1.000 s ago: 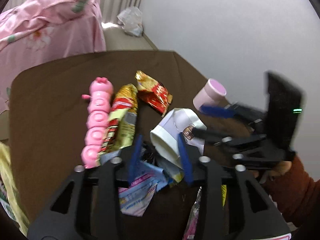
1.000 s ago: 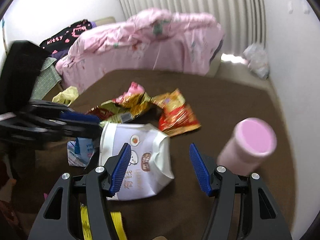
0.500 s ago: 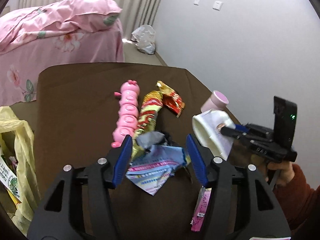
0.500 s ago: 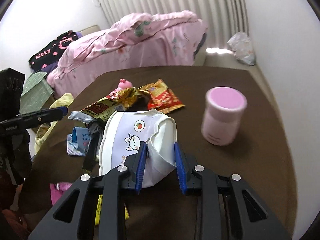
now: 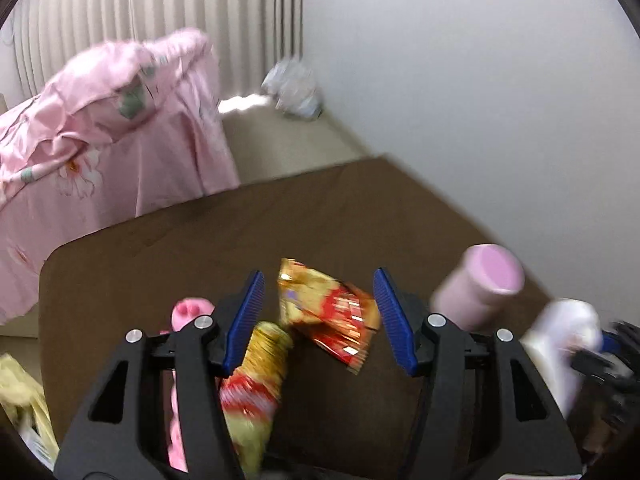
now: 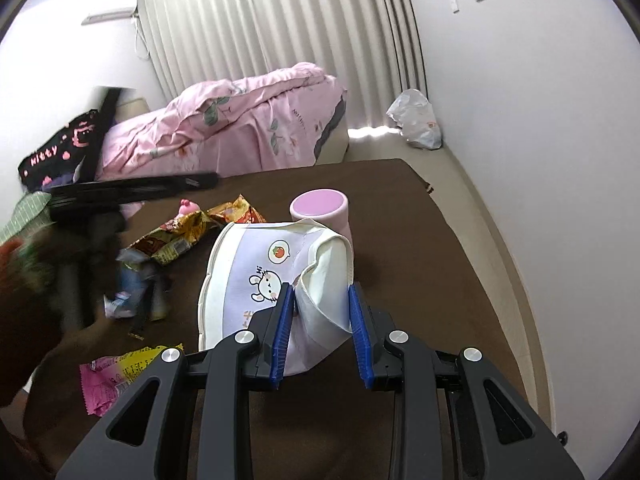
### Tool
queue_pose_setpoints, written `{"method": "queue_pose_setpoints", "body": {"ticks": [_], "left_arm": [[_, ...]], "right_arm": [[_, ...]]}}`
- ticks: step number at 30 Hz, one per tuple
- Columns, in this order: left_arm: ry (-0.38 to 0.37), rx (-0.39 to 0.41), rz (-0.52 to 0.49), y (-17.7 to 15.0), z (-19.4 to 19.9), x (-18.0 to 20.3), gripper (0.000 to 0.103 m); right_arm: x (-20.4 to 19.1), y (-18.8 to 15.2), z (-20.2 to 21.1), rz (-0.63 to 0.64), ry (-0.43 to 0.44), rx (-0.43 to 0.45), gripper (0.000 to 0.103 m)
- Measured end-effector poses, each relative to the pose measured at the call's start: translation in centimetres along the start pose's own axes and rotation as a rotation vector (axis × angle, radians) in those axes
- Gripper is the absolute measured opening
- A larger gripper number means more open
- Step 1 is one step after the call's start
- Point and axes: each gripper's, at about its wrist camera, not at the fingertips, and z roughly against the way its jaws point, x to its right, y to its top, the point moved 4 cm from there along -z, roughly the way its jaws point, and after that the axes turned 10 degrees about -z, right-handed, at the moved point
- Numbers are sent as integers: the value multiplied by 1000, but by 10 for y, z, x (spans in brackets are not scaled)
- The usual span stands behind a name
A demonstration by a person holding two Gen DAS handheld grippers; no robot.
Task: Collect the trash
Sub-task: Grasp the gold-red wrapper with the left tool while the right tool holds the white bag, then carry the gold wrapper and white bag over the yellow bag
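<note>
My right gripper (image 6: pixel 322 334) is shut on a crushed white paper cup with a bunny print (image 6: pixel 256 276) and holds it above the brown table (image 6: pixel 404 240). The cup also shows at the right edge of the left wrist view (image 5: pixel 560 344). My left gripper (image 5: pixel 320 316) is open and empty, above a red-gold snack wrapper (image 5: pixel 332 312) and a yellow-red wrapper (image 5: pixel 256 384). More wrappers lie on the table: gold ones (image 6: pixel 188 232), a crumpled blue one (image 6: pixel 128 292) and a pink-yellow one (image 6: pixel 116 372).
A pink lidded cup (image 6: pixel 320 208) stands behind the paper cup, also in the left wrist view (image 5: pixel 480 292). A pink caterpillar toy (image 5: pixel 180 360) lies left of the wrappers. A yellow plastic bag (image 5: pixel 20 400) hangs at the table's left. A pink-quilted bed (image 6: pixel 240 124) stands beyond.
My right gripper has lifted the paper cup off the table. My left gripper has swung forward and right, past the blue wrapper, to over the red-gold wrapper, still open.
</note>
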Motion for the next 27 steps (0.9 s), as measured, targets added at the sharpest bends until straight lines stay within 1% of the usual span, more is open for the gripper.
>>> {"method": "queue_pose_setpoints", "body": {"ticks": [2, 3, 4, 5, 6, 7, 8, 9, 10, 12, 14, 20, 22, 25, 27], "left_arm": [[-20, -69, 21, -1, -19, -4, 54], [-40, -122, 28, -4, -31, -2, 54], [-59, -146, 19, -8, -36, 1, 54], [-67, -163, -8, -12, -40, 7, 54], [-49, -163, -31, -14, -39, 9, 53], [-46, -161, -31, -15, -37, 10, 51], [-55, -159, -10, -16, -34, 8, 39], [-65, -164, 9, -17, -33, 6, 33], [-80, -168, 32, -19, -31, 4, 32], [-87, -164, 31, -24, -26, 3, 31], [-68, -157, 6, -27, -20, 4, 29], [-49, -119, -55, -31, -1, 15, 29], [-49, -94, -63, -31, 6, 16, 29], [-76, -36, -30, -28, 23, 17, 29], [-91, 20, -2, -23, 36, 13, 29]], "right_arm": [[1, -3, 1, -2, 11, 2, 27], [1, -5, 0, -6, 17, -1, 27], [1, -7, -1, -8, 19, -4, 27], [0, -7, -3, -7, 18, -6, 27], [0, -8, -4, -7, 16, -10, 27], [0, -7, -5, -8, 20, -9, 27], [0, -7, -3, -9, 24, -2, 27], [0, -6, -3, -9, 24, 4, 27], [1, -6, -3, -7, 19, 5, 27], [3, -6, -2, -9, 14, 6, 27], [5, -6, -2, -21, 18, 7, 27], [4, -6, -3, -31, 12, 4, 27], [4, -7, -3, -31, 11, 1, 27], [2, -6, -2, -31, 7, 2, 27], [0, -4, 1, -25, 2, 10, 27]]}}
